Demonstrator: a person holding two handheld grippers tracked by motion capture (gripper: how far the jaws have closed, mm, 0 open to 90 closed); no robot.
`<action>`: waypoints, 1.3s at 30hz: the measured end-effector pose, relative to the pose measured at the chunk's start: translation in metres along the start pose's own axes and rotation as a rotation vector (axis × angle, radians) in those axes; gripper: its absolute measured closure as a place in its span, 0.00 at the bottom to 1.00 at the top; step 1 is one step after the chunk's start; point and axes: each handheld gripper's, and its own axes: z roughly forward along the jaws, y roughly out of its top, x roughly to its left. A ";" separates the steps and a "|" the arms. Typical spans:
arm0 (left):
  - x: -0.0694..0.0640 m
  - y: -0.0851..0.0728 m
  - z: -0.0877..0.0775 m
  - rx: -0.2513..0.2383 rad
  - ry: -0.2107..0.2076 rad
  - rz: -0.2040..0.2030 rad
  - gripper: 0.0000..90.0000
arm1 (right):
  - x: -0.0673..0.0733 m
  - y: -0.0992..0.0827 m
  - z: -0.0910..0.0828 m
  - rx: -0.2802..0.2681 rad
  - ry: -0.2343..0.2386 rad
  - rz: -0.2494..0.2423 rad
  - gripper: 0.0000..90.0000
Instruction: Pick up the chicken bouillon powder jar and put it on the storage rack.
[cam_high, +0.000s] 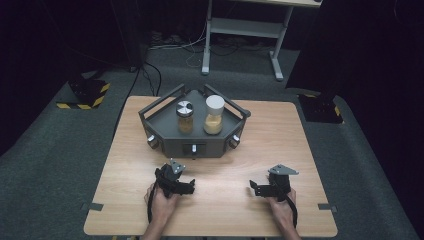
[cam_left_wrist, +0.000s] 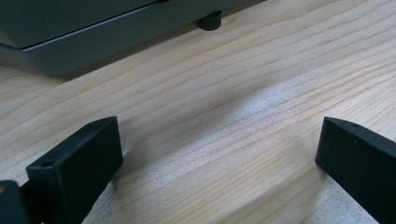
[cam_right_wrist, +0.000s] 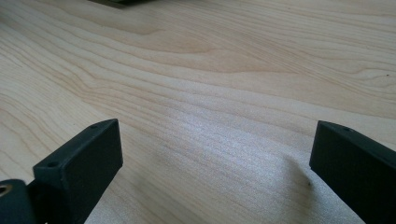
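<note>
A dark grey many-sided tray (cam_high: 165, 125) stands at the back middle of the wooden table (cam_high: 215, 205). In it stand two jars: one with a silver lid (cam_high: 184, 117) on the left and a taller one with a white lid (cam_high: 214, 115) on the right, both holding yellowish contents. My left gripper (cam_high: 189, 186) rests low on the table in front of the tray, open, with bare wood between its jaws (cam_left_wrist: 219, 154). My right gripper (cam_high: 254, 189) sits at the front right, open as well, over bare wood (cam_right_wrist: 215, 154). The tray's base edge (cam_left_wrist: 93, 37) shows in the left gripper view.
Small knobs (cam_high: 151, 141) stick out of the tray's front faces. A white desk frame (cam_high: 245, 30) stands on the dark floor beyond the table. Black and yellow striped blocks (cam_high: 82, 97) lie on the floor at both sides.
</note>
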 end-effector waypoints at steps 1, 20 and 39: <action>0.000 0.000 0.000 0.000 0.000 0.000 0.01 | 0.000 0.001 0.001 0.004 -0.001 -0.004 0.02; 0.000 0.000 0.000 0.000 0.000 -0.001 0.01 | 0.010 0.010 0.005 0.066 -0.029 -0.047 0.03; 0.000 0.000 0.000 0.001 0.000 0.001 0.00 | 0.011 0.010 0.005 0.066 -0.031 -0.047 0.03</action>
